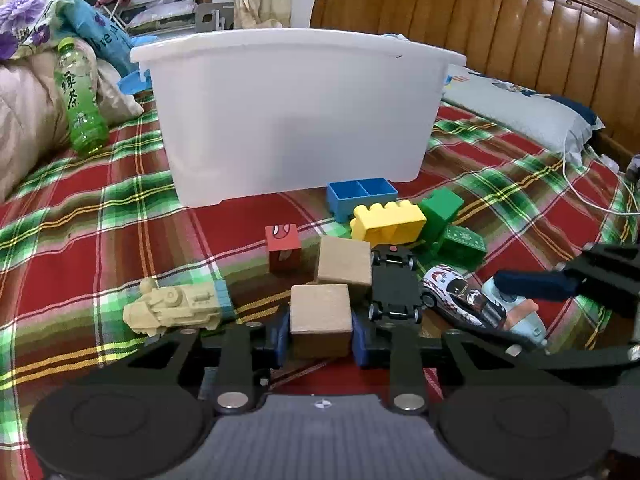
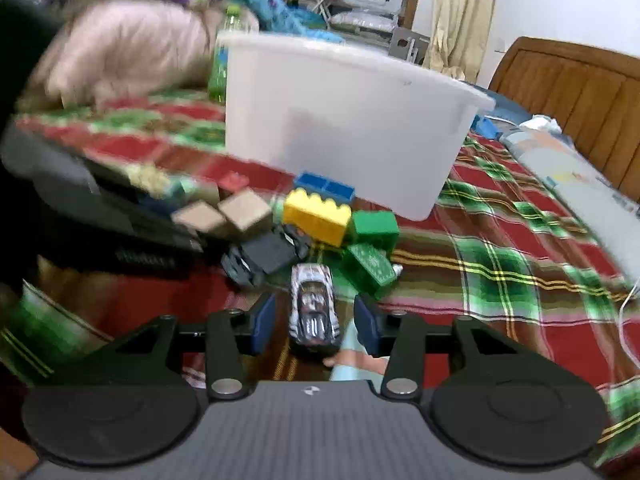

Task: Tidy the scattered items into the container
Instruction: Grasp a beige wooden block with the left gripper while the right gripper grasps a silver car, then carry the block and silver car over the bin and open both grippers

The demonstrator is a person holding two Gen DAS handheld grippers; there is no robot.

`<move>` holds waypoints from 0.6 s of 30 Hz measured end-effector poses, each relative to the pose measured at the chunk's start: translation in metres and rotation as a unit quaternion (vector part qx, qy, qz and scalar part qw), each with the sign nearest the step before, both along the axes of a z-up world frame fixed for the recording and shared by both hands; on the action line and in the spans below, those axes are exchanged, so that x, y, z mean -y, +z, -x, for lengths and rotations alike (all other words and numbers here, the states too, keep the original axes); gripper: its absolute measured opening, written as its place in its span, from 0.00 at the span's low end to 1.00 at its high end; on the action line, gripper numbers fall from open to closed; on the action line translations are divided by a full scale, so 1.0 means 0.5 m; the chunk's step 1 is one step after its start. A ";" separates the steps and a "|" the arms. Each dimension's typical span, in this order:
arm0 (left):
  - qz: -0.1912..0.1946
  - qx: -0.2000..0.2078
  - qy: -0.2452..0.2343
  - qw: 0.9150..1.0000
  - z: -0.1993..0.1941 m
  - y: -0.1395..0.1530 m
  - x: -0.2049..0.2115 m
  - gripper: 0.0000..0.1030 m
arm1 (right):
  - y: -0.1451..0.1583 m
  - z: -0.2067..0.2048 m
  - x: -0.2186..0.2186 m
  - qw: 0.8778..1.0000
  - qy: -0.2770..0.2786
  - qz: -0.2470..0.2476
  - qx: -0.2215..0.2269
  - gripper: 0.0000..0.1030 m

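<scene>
A white plastic container (image 1: 288,120) stands on the plaid bed, with toys heaped in front of it. My left gripper (image 1: 321,338) is shut on a wooden cube (image 1: 320,320), with a pad pressed against each side. Beside it lie a second wooden cube (image 1: 344,266), a red cube (image 1: 283,248), a beige toy vehicle (image 1: 176,308) and an upturned black car (image 1: 394,284). My right gripper (image 2: 314,322) is open around a white racing car (image 2: 314,308), with gaps on both sides. A pale blue toy (image 2: 352,356) lies under its right finger. Yellow (image 2: 316,216), green (image 2: 374,226) and blue (image 2: 324,186) bricks lie beyond.
A green tea bottle (image 1: 82,100) leans on piled bedding (image 1: 24,112) at the left. A pillow (image 1: 520,116) and a white cable (image 1: 580,196) lie at the right, below the wooden headboard (image 1: 480,20). The right wrist view is blurred at its left.
</scene>
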State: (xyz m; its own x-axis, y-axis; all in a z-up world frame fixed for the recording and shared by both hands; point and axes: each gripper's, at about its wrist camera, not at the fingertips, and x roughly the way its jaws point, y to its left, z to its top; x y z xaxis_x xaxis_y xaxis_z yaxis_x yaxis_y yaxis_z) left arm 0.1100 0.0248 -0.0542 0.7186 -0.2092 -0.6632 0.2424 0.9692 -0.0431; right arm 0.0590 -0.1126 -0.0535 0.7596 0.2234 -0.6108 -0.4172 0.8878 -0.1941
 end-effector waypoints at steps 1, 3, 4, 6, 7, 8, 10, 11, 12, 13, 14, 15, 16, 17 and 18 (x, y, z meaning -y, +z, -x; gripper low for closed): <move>0.000 0.000 -0.001 1.000 0.000 0.000 0.001 0.33 | -0.007 -0.003 -0.002 1.000 0.002 0.003 -0.006 0.45; 0.002 0.000 -0.002 1.000 0.000 0.000 -0.001 0.32 | -0.013 -0.002 -0.004 1.000 0.007 0.011 -0.001 0.45; 0.005 0.003 -0.003 1.000 0.002 0.001 -0.002 0.32 | -0.013 -0.001 -0.006 1.000 0.010 0.016 0.000 0.32; 0.005 0.006 -0.004 1.000 0.006 0.004 -0.002 0.32 | -0.012 -0.001 -0.003 1.000 0.009 0.009 -0.008 0.32; 0.006 0.007 -0.004 1.000 0.008 0.005 -0.002 0.32 | -0.011 -0.001 0.001 1.000 0.008 0.004 -0.009 0.32; 0.006 0.009 -0.005 1.000 0.011 0.007 -0.002 0.32 | -0.009 0.001 0.004 1.000 0.006 0.000 -0.009 0.32; 0.006 0.014 -0.007 1.000 0.017 0.016 -0.002 0.32 | -0.003 0.005 0.009 1.000 0.002 -0.007 -0.007 0.32; 0.008 0.016 -0.008 1.000 0.019 0.021 -0.003 0.32 | 0.000 0.005 0.011 1.000 0.000 -0.009 -0.005 0.32; 0.009 0.020 -0.009 1.000 0.022 0.028 -0.003 0.32 | 0.004 0.006 0.013 1.000 -0.001 -0.010 -0.003 0.32; 0.009 0.023 -0.010 1.000 0.024 0.036 -0.002 0.32 | 0.008 0.006 0.014 1.000 -0.002 -0.012 0.000 0.32; 0.010 0.027 -0.012 1.000 0.025 0.044 -0.001 0.32 | 0.013 0.007 0.016 1.000 -0.003 -0.014 0.004 0.32; 0.010 0.032 -0.013 0.999 0.027 0.054 0.000 0.32 | 0.019 0.007 0.017 1.000 -0.003 -0.014 0.008 0.32; 0.010 0.037 -0.015 0.999 0.029 0.063 0.002 0.32 | 0.024 0.007 0.018 1.000 -0.003 -0.014 0.012 0.32; 0.009 0.043 -0.017 0.999 0.031 0.073 0.004 0.32 | 0.030 0.007 0.019 1.000 -0.003 -0.016 0.015 0.32; 0.007 0.048 -0.018 0.999 0.031 0.083 0.005 0.32 | 0.037 0.006 0.020 1.000 -0.002 -0.018 0.019 0.32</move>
State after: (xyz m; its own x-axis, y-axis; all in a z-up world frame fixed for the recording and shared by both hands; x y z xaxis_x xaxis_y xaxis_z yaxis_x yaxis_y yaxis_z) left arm 0.0944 0.0222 -0.0128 0.7709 -0.2452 -0.5879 0.2811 0.9592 -0.0314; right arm 0.0559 -0.1228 -0.0350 0.7833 0.2408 -0.5731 -0.4057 0.8965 -0.1779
